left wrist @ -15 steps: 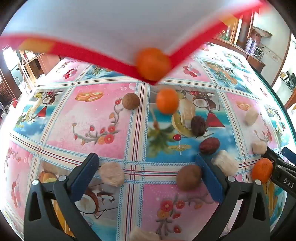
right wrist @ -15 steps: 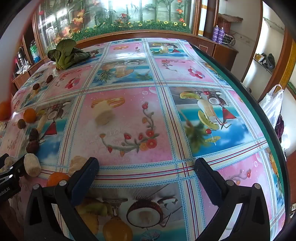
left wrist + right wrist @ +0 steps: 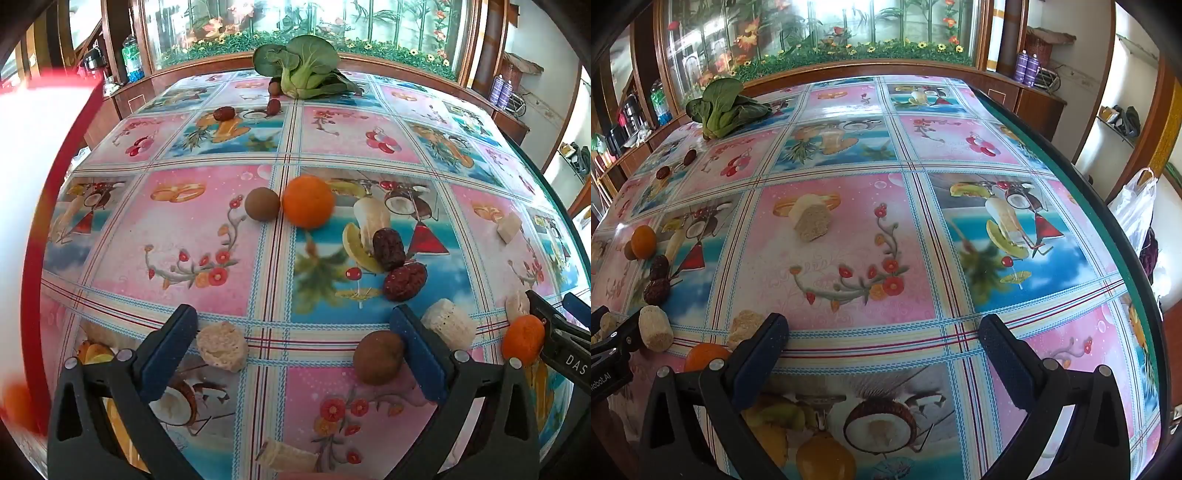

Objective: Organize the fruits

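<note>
Between the wide-open left gripper (image 3: 293,341) fingers, a brown fruit (image 3: 377,356) touches the right finger.

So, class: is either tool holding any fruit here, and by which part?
Nothing is held. The left tool and right tool are both open above the tablecloth.

Domestic dining room. Large table (image 3: 1071,173) covered with a glossy printed oilcloth (image 3: 849,258) of fruit and cocktail motifs. Behind it, a low wooden sideboard (image 3: 849,72) beneath a glass panel (image 3: 812,29) painted with bamboo and flowers. At right, two purple spray cans (image 3: 1027,68) on a wooden cabinet, a wall shelf (image 3: 1119,125) with small clutter, and a white plastic bag (image 3: 1134,210) hanging beside the table. At left, bottles and jars (image 3: 131,59) on a side counter.
</note>
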`<state>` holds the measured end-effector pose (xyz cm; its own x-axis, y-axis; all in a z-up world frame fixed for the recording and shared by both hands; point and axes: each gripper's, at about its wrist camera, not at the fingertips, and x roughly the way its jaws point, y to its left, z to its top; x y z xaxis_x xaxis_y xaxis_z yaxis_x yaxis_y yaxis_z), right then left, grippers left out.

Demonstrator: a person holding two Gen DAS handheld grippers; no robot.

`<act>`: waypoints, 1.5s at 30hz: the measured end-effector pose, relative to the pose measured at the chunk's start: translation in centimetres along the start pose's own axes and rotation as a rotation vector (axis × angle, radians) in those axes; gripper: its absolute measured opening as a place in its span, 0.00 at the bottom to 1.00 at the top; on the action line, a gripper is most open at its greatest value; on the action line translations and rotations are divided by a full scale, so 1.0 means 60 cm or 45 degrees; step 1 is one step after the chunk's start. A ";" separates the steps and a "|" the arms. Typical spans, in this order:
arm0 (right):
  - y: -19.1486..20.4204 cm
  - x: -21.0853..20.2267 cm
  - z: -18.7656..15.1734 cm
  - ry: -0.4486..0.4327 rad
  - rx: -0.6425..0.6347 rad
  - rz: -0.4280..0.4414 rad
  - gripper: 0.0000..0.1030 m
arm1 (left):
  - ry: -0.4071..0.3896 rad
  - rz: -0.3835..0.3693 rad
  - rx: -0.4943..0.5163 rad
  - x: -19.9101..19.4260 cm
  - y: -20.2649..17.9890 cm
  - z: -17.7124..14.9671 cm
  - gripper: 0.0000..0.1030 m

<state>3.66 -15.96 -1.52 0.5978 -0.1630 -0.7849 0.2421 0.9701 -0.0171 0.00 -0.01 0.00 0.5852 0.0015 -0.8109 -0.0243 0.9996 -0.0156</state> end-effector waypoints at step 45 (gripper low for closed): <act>0.000 0.000 0.000 0.001 -0.003 0.006 1.00 | 0.000 0.002 0.001 -0.004 0.002 -0.002 1.00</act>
<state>3.64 -15.96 -1.51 0.5981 -0.1583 -0.7856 0.2372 0.9713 -0.0152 -0.27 0.13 0.11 0.5853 0.0029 -0.8108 -0.0241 0.9996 -0.0138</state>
